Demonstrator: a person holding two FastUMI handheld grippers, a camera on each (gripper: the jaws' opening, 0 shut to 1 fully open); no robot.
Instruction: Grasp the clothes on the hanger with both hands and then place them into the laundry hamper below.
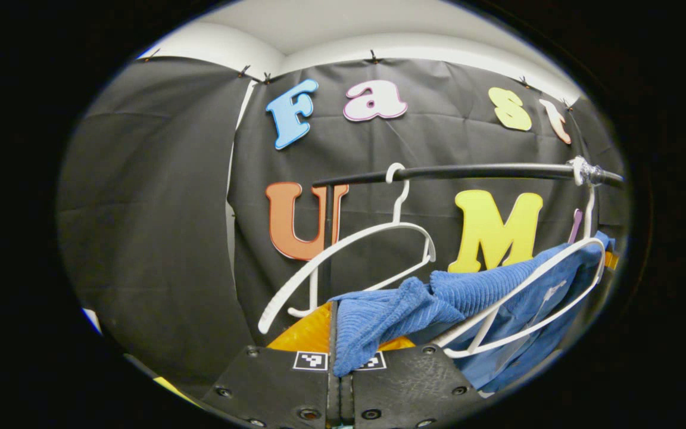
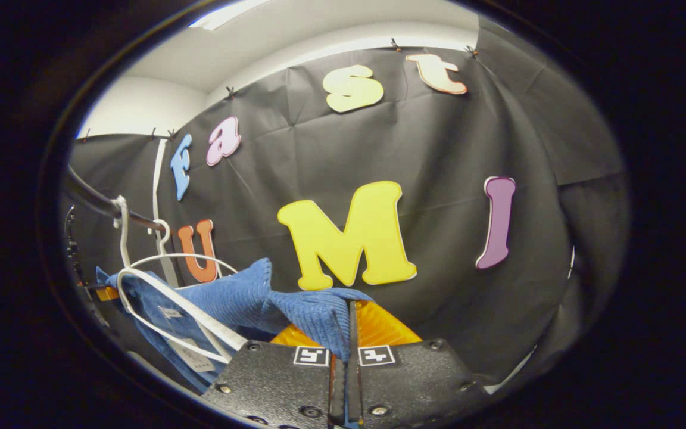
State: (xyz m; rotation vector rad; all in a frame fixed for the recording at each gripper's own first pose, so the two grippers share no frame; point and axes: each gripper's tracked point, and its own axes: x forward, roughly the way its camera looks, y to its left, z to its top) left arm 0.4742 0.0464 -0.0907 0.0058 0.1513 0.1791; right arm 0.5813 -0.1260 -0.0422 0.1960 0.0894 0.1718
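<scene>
Here, in the left gripper view, the left gripper (image 1: 339, 369) had its two fingers pressed together on a fold of the blue garment (image 1: 468, 292), with the ribbed cloth bunched up and spilling out just above the fingertips. From that pinch the garment stretched away to the right, where it was still draped over a white hanger (image 1: 533, 298) that hung from the black rail (image 1: 486, 172). A second white hanger (image 1: 349, 262), bare, hung on the same rail farther to the left, beside the rail's upright post (image 1: 327, 238).

In the right gripper view, the right gripper (image 2: 343, 357) likewise had its fingers closed tight on a corner of the blue garment (image 2: 230, 301), the cloth caught in the narrow seam between them. The garment ran off to the left, toward the white hanger (image 2: 170, 310) that still carried it, and a pale label (image 2: 191, 354) showed on the cloth below the hanger's arm. The black rail (image 2: 99, 202) crossed the upper left of that view, with the bare hanger (image 2: 182, 257) hooked on it behind the garment.
</scene>
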